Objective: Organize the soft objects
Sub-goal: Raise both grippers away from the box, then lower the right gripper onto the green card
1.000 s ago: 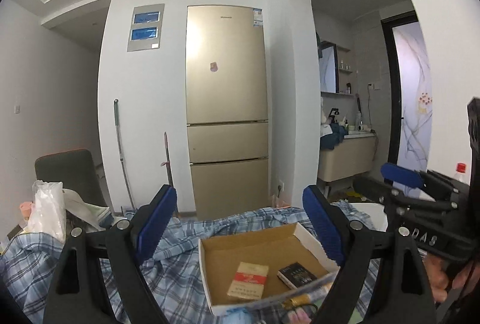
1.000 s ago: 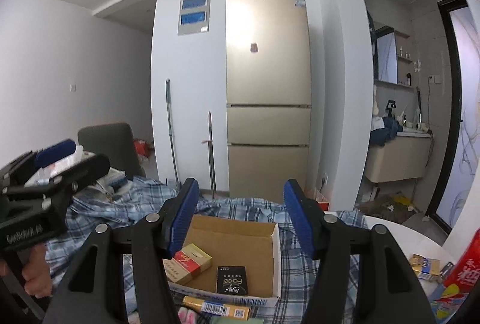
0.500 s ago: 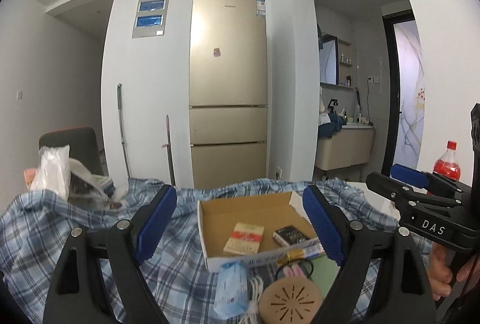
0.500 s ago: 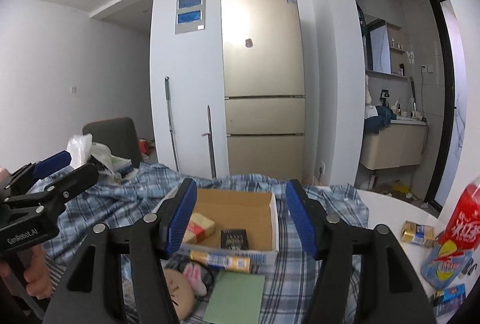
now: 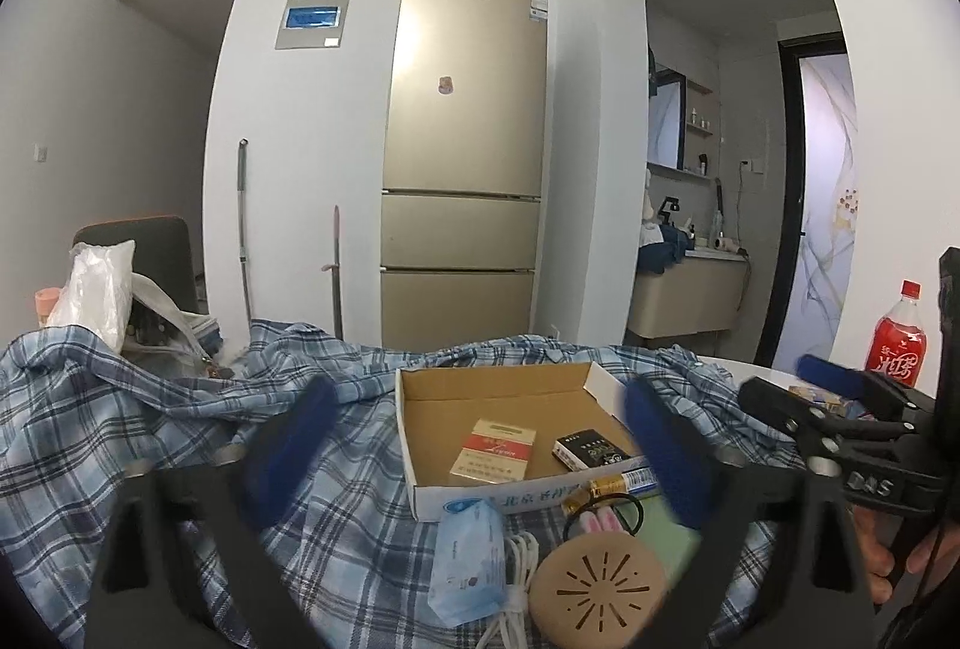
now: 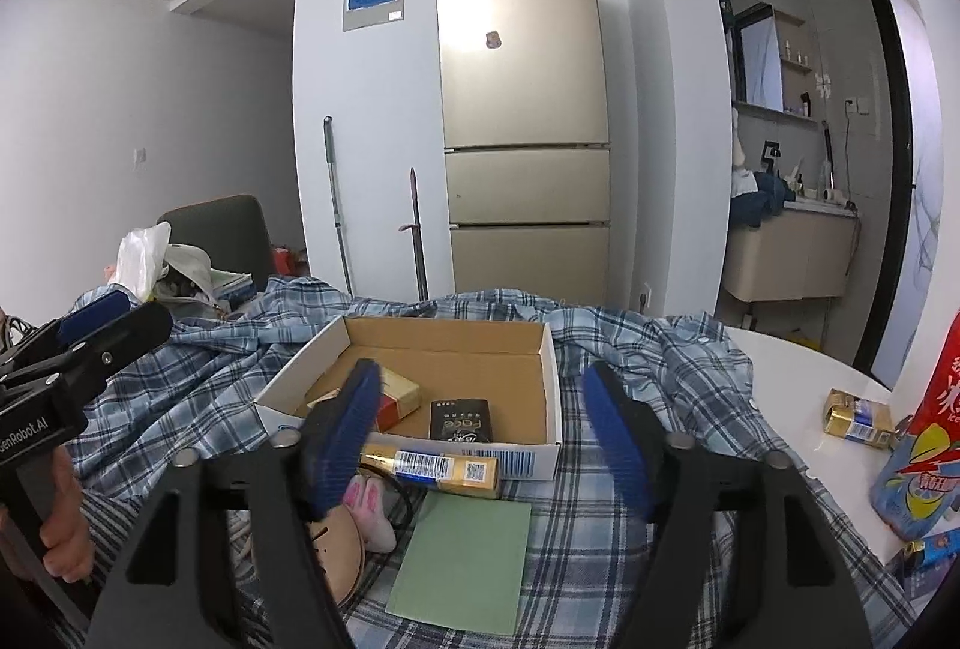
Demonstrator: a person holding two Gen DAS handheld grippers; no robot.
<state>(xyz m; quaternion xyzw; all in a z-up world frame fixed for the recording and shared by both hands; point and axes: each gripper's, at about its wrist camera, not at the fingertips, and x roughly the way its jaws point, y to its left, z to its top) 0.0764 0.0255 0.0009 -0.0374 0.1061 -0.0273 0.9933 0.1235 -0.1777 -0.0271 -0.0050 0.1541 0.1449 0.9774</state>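
A blue plaid shirt lies spread over the table, also in the right wrist view. On it sits an open cardboard box holding two small packs; the box shows too in the right wrist view. In front lie a blue tissue pack, a round tan pad, a pink bunny hair tie, a gold tube and a green sheet. My left gripper is open and empty above the box front. My right gripper is open and empty over the box's near edge.
A white plastic bag and a dark chair stand at the far left. A red soda bottle and snack packs sit on the white table at the right. A fridge stands behind.
Both grippers have tilted downward and drawn back, so the items in front of the box came into view. Both stayed open.
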